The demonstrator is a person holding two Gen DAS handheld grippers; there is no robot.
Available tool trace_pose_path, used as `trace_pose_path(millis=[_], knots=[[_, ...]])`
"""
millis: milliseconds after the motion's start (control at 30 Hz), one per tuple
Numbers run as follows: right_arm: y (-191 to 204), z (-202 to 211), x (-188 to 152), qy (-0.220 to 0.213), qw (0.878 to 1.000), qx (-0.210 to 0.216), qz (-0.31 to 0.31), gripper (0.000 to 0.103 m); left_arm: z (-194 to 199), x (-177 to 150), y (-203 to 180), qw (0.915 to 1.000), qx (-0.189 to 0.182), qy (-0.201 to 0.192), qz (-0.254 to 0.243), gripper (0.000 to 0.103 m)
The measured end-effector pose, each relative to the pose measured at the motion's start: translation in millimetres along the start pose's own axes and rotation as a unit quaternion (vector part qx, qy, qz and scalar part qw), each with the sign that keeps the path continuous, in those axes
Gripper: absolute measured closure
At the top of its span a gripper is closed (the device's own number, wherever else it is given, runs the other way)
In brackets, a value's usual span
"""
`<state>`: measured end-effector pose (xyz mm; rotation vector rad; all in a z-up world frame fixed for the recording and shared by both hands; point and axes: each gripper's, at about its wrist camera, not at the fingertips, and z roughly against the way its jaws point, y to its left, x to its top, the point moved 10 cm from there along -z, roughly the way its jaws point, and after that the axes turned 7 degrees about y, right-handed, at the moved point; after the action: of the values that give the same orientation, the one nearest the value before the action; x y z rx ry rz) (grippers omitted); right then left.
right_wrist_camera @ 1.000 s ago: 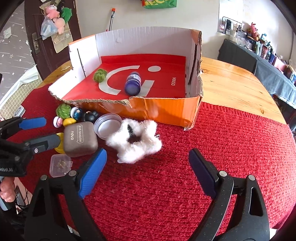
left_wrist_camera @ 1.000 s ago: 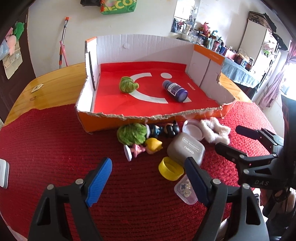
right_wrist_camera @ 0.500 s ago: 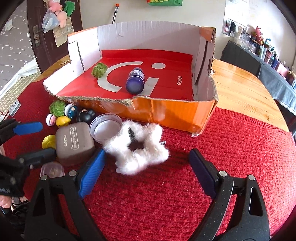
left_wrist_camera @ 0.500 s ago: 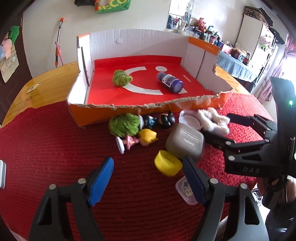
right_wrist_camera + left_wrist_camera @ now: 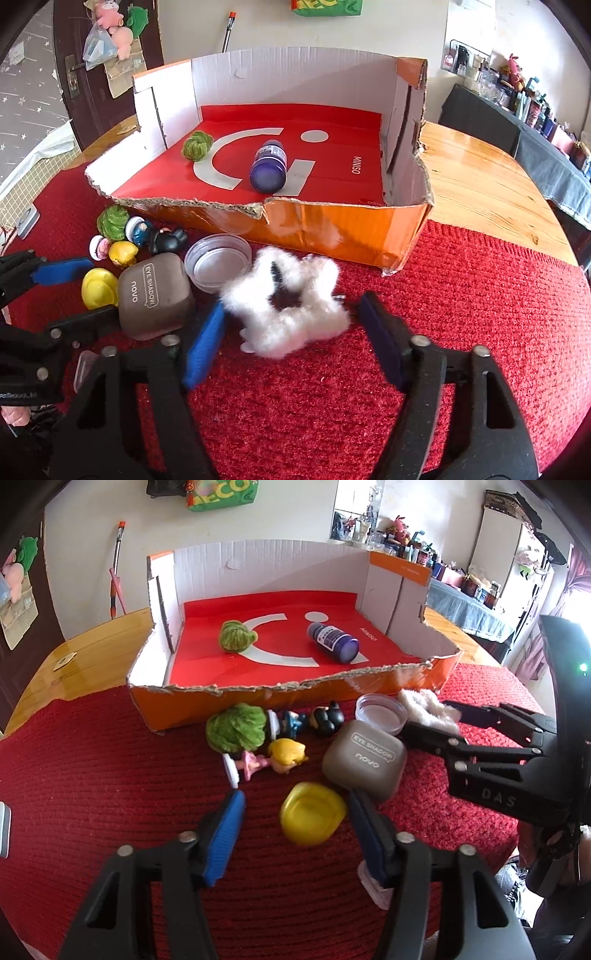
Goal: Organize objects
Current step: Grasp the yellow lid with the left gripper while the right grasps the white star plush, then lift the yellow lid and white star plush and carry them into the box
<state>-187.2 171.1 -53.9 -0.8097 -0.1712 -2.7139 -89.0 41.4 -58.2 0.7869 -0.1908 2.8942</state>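
An open cardboard box (image 5: 258,701) (image 5: 332,229) with a red floor holds a green yarn ball (image 5: 236,635) and a purple bottle (image 5: 332,642) lying on its side. My left gripper (image 5: 295,808) is open, its jaws on either side of a yellow cap (image 5: 312,812) on the red mat. My right gripper (image 5: 291,317) is open around a white fluffy scrunchie (image 5: 288,314). A grey eye shadow case (image 5: 364,764) (image 5: 155,295) lies between the two grippers.
In front of the box lie a green pompom (image 5: 236,729), small figurines (image 5: 310,720) (image 5: 269,762) and a clear round lid (image 5: 380,712). A small clear case (image 5: 373,886) lies under my left gripper's right finger. The wooden table (image 5: 487,192) extends to the right.
Both grippers have moved forward and down. The left gripper's jaws now flank the yellow cap. The right gripper's jaws now flank the white scrunchie.
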Motion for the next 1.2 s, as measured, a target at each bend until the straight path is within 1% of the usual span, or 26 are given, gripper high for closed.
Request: trace_pose_path(millis=[33,100,167,300,1200], knots=[[-1,1,0,-0.001,1.000,0.001,-0.002,0.049,0,0,-2,1.0000,-0.003,0.000,-0.002,0.049],[-1,2,0,0.001,1.000,0.006,-0.006,0.050,1,-1,-6,1.0000,-0.007,0.001,-0.006,0.055],[-2,3,-1,0.000,1.000,0.005,-0.006,0.055,1,-1,-8,0.9999,-0.008,0.001,-0.009,0.058],[-2,5,-4,-0.001,1.000,0.008,-0.008,0.056,1,-2,-8,0.9999,-0.009,0.003,-0.008,0.072],[8,22,-7,-0.012,0.999,0.029,-0.012,0.057,8,-6,-9,0.9999,-0.015,-0.002,-0.003,0.072]])
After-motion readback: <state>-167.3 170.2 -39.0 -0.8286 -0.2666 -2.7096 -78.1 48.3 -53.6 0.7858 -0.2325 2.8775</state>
